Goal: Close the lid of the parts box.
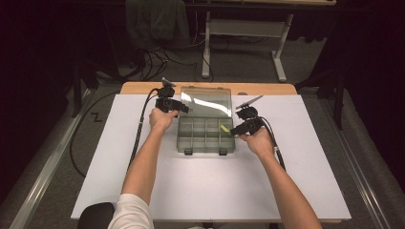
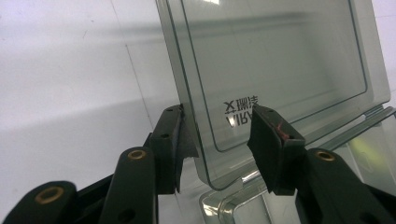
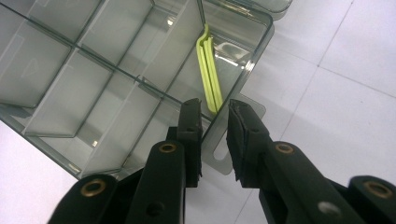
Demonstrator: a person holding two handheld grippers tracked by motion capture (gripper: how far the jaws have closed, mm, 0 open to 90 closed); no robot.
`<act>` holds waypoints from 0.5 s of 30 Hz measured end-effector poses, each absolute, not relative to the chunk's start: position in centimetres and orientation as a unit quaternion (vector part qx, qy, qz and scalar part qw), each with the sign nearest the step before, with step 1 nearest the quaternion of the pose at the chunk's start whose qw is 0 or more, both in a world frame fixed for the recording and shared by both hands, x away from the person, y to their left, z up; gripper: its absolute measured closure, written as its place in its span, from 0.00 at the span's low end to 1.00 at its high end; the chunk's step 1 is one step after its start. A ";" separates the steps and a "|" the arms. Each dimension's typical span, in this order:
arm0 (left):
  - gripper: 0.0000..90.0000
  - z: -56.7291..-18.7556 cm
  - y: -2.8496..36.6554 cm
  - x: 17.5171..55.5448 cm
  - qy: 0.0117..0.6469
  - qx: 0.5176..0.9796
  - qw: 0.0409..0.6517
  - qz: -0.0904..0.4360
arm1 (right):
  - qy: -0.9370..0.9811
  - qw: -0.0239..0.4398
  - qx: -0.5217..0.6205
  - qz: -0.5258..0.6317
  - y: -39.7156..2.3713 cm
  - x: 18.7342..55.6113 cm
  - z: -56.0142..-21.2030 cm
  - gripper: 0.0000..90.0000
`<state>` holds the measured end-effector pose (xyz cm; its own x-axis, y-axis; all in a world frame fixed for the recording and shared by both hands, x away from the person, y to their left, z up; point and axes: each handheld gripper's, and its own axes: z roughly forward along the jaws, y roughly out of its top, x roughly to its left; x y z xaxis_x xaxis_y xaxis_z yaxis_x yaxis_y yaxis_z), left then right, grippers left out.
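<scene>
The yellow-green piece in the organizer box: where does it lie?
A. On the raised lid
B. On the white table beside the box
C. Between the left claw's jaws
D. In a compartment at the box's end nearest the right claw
D: the yellow-green piece lies inside an end compartment of the organizer box, just beyond the right claw.

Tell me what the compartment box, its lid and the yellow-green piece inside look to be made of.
Compartment box: clear, grey-tinted hard plastic, probably; the table shows through its thin dividers, and the edges are glossy.
Lid: seemingly the same transparent plastic, smooth and shiny, with light glare and printed lettering.
Yellow-green piece: opaque moulded plastic by its look, even colour with a slight sheen; rubber cannot be ruled out.
</scene>
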<state>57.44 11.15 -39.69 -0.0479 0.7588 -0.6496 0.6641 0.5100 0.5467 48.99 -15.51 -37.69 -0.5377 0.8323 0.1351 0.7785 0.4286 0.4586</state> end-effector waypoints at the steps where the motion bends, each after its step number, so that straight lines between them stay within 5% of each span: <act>1: 0.62 -39.6 11.1 57.4 0.719 0.496 0.483 0.052 | 0.843 0.056 0.478 0.240 -15.5 49.0 -37.7 0.86; 15: 0.63 -38.4 11.0 56.4 0.694 0.517 0.497 0.073 | 0.843 0.055 0.481 0.236 -15.4 49.0 -37.6 0.87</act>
